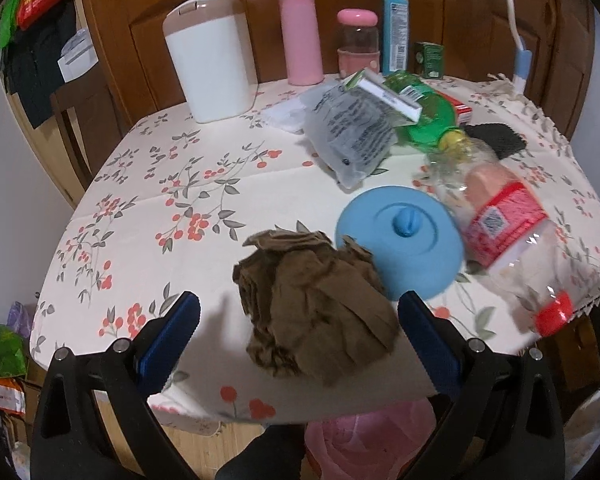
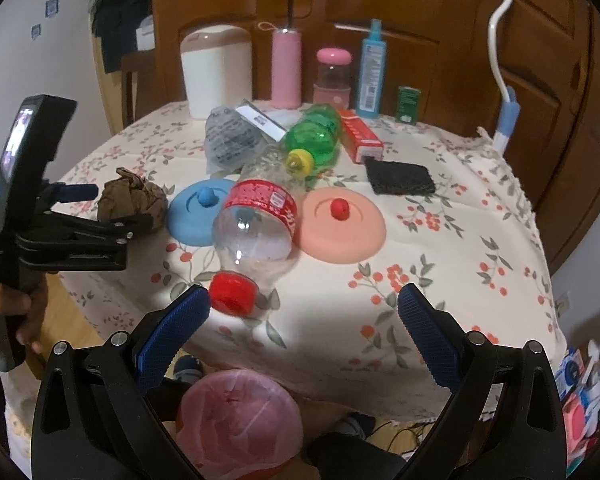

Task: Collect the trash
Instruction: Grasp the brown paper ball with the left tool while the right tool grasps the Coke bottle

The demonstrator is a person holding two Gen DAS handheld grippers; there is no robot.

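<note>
A crumpled brown paper ball (image 1: 312, 308) lies near the table's front edge, between the spread fingers of my open left gripper (image 1: 299, 308); neither pad visibly touches it. In the right wrist view the same paper ball (image 2: 132, 196) sits with the left gripper (image 2: 120, 206) around it. A clear bottle (image 2: 260, 232) with a red label lies on its side, red cap (image 2: 232, 294) toward me. My right gripper (image 2: 304, 300) is open, its left fingertip just beside the cap. A green bottle (image 2: 314, 136) and a clear plastic bag (image 2: 232, 140) lie further back.
A pink-lined bin (image 2: 240, 420) stands on the floor under the table's front edge. A blue lid (image 2: 198, 212), pink lid (image 2: 342, 228), black sponge (image 2: 400, 176) and red box (image 2: 360, 136) lie on the floral cloth. A white canister (image 1: 210, 56), pink flask (image 1: 302, 36) and spray bottle (image 1: 396, 28) line the back.
</note>
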